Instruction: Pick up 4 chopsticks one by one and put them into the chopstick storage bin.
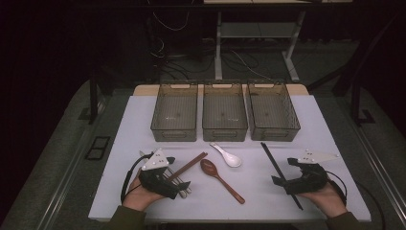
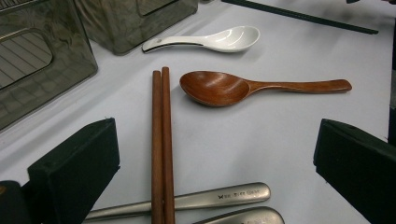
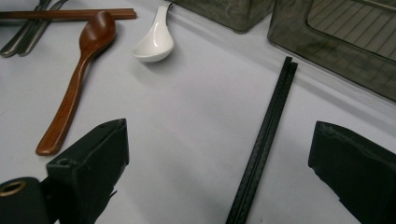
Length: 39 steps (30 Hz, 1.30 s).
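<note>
Left gripper (image 1: 168,176) fingers spread astride brown chopsticks (image 2: 161,140); right gripper (image 1: 287,173) spread astride black chopsticks (image 3: 264,140), poised to pinch.

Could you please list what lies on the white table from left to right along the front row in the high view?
Left gripper → brown wooden chopsticks → brown wooden spoon → white ceramic spoon → black chopsticks → right gripper.
</note>
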Each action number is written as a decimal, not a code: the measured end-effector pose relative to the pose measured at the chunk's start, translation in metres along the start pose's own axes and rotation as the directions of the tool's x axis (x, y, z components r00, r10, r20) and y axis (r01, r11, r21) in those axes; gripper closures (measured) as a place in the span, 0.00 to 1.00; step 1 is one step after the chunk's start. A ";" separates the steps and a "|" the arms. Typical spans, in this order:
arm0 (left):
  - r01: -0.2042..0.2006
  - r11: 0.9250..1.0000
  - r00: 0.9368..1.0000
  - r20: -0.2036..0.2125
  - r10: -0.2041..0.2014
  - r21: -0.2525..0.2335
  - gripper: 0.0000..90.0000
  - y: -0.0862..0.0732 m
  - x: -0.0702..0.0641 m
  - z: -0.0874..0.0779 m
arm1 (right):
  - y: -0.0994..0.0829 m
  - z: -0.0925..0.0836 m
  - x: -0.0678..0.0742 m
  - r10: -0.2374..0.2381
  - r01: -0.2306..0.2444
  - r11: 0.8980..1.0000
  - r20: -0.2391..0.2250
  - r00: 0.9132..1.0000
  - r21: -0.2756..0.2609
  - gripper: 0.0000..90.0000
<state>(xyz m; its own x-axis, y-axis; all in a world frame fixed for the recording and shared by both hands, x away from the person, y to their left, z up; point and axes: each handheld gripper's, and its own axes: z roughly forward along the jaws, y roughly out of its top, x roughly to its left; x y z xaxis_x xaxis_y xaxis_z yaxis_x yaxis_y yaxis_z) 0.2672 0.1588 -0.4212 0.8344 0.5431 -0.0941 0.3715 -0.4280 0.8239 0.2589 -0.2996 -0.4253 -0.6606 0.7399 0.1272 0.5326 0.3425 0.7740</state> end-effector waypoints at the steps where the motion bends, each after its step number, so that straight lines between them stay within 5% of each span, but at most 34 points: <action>1: 0.002 1.000 1.000 0.000 -0.002 -0.001 0.00 0.000 0.000 0.000 | 0.000 0.000 0.000 0.000 0.000 1.000 0.000 1.000 0.000 0.05; 11: 0.019 1.000 1.000 0.008 -0.019 -0.015 0.00 0.000 0.001 -0.001 | 0.010 0.012 -0.010 0.034 -0.035 0.999 0.030 0.999 0.007 0.17; 39: 0.021 1.000 1.000 0.007 -0.021 -0.022 0.02 0.000 0.000 0.000 | 0.031 0.048 -0.024 0.037 -0.039 0.997 0.035 0.999 0.069 0.45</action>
<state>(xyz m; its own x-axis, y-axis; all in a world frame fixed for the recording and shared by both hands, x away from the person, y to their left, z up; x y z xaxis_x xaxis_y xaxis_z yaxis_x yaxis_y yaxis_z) 0.2672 0.1586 -0.4211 0.8295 0.5465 -0.1150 0.3796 -0.4007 0.8339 0.3167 -0.2787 -0.4342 -0.6220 0.7715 0.1339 0.5933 0.3528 0.7235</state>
